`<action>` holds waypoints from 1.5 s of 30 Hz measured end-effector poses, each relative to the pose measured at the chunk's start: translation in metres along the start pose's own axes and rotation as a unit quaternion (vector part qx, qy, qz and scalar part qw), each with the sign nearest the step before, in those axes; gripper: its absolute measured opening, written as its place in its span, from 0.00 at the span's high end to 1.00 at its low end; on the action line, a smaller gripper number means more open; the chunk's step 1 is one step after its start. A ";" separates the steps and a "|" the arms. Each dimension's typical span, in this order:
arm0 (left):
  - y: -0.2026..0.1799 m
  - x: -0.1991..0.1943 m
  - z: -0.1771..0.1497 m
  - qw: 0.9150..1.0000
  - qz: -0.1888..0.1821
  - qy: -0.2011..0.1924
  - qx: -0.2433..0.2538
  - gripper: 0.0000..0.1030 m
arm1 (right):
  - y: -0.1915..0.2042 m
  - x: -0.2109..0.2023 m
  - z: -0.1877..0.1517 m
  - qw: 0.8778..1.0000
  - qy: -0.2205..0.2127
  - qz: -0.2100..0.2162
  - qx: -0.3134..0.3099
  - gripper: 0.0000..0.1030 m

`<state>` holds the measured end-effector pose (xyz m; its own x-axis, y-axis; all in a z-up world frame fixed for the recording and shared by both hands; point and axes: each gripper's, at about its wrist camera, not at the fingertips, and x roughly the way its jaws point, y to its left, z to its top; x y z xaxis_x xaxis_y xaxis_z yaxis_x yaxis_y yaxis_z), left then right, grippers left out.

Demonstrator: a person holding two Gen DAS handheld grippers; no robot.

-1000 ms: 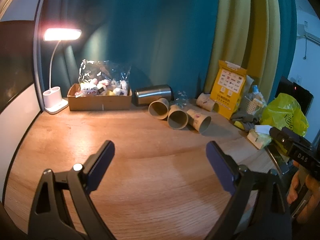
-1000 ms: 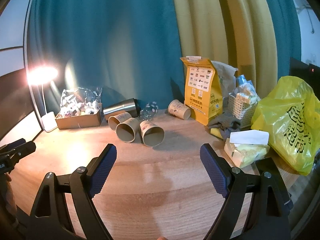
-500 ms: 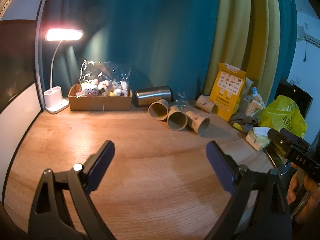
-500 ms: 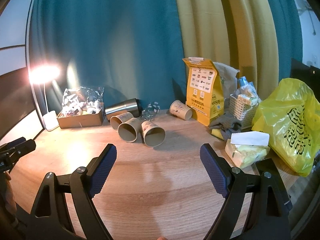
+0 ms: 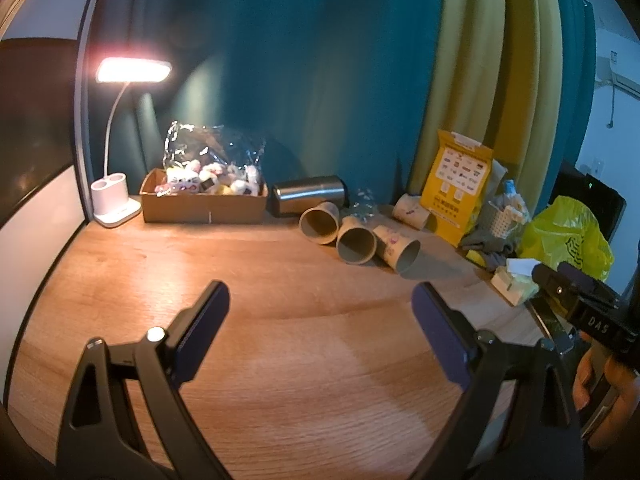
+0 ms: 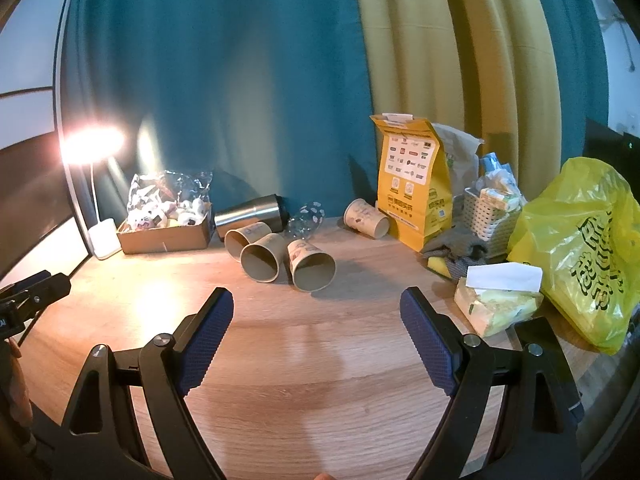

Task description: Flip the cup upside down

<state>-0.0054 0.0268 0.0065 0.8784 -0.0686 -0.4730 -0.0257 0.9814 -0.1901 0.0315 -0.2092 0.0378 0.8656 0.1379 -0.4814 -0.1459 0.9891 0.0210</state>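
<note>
Stock as I read it: left gripper (image 5: 316,320) spread wide, holding nothing; right gripper (image 6: 316,320) likewise wide and bare, both over the wooden tabletop (image 6: 304,380). Task items: three tan paper cups lying on their sides, mouths toward me, touching in a row — printed paper cup (image 6: 310,266) nearest my right gripper, plain middle cup (image 6: 262,260) beside it. Steel tumbler (image 6: 250,212) lies behind. Risk, in my judgement: a squeeze crushes thin paper, or a nudge rolls the neighbours away.
</note>
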 end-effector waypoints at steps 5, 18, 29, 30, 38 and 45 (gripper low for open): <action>0.001 0.000 0.001 1.000 -0.001 0.000 -0.001 0.09 | 0.004 0.000 0.001 1.000 0.002 0.000 -0.003 0.15; 0.001 0.000 0.001 1.000 0.001 0.000 -0.001 0.09 | 0.006 0.001 0.002 1.000 0.003 0.000 -0.003 0.15; 0.003 0.000 0.001 1.000 0.001 0.001 -0.002 0.09 | 0.006 0.002 0.002 1.000 0.005 0.000 -0.003 0.15; 0.003 0.000 0.001 1.000 0.001 0.001 -0.002 0.09 | 0.006 0.002 0.002 1.000 0.005 0.000 -0.003 0.15; 0.007 0.003 0.001 1.000 0.003 0.002 -0.003 0.09 | 0.005 0.003 0.002 1.000 0.005 0.000 -0.002 0.15; 0.007 0.003 0.001 1.000 0.003 0.002 -0.002 0.09 | 0.003 0.003 0.002 1.000 0.005 0.000 -0.002 0.15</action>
<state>-0.0022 0.0339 0.0046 0.8758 -0.0631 -0.4785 -0.0335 0.9811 -0.1907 0.0351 -0.2057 0.0381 0.8606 0.1375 -0.4903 -0.1482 0.9888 0.0172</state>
